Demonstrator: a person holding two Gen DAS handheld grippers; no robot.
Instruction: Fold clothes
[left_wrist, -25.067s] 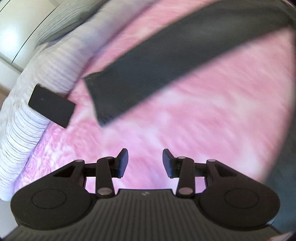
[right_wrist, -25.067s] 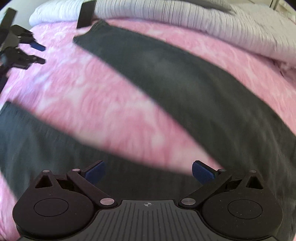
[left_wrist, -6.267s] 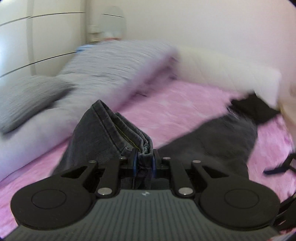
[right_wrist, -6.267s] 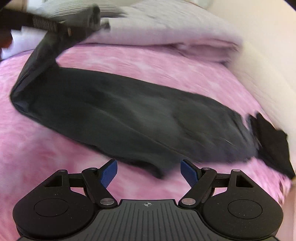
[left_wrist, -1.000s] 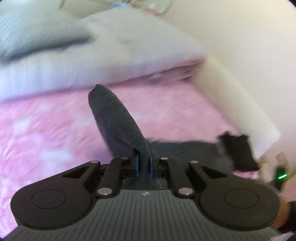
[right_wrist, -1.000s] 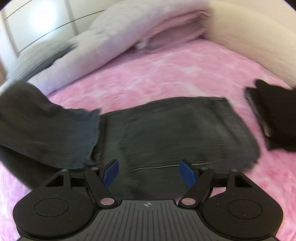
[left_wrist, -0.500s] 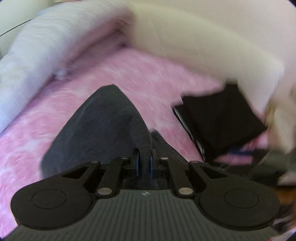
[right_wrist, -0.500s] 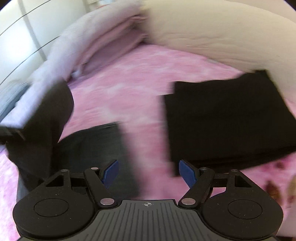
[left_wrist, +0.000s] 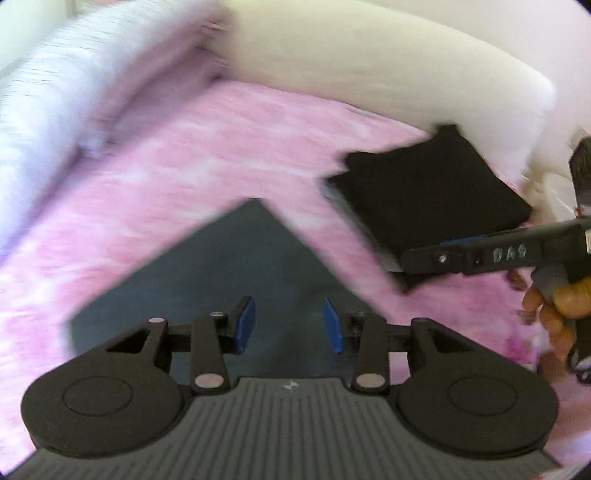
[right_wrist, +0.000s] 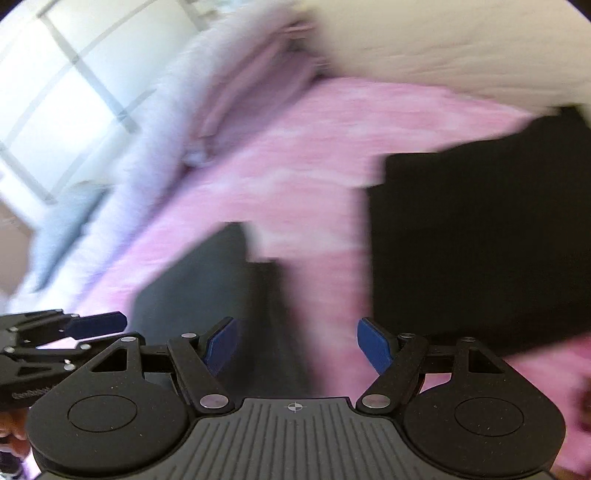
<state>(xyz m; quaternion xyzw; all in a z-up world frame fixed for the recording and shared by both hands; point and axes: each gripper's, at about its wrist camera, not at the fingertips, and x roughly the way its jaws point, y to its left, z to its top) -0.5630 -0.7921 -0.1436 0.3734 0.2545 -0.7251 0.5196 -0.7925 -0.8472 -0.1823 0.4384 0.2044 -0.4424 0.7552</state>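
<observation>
The dark grey jeans (left_wrist: 236, 266) lie folded flat on the pink bedspread (left_wrist: 192, 155), one corner pointing away from me. My left gripper (left_wrist: 289, 324) hovers just over them; its jaws are opening and nothing sits between the blue pads. The jeans (right_wrist: 207, 280) also show at lower left in the right wrist view. My right gripper (right_wrist: 296, 346) stands open over the pink strip between the jeans and a folded black garment (right_wrist: 480, 236), holding nothing. The same black garment (left_wrist: 424, 195) lies to the right in the left wrist view.
A cream padded headboard (left_wrist: 388, 62) runs behind the bed. A rolled pale quilt (left_wrist: 66, 96) lies along the left side. A person's hand (left_wrist: 550, 306) holds the right gripper at the right edge. Cupboard doors (right_wrist: 62, 92) stand at the left.
My left gripper has let go of the jeans, and the raised fold now lies flat. The right gripper swung right, so the black garment fills more of its view.
</observation>
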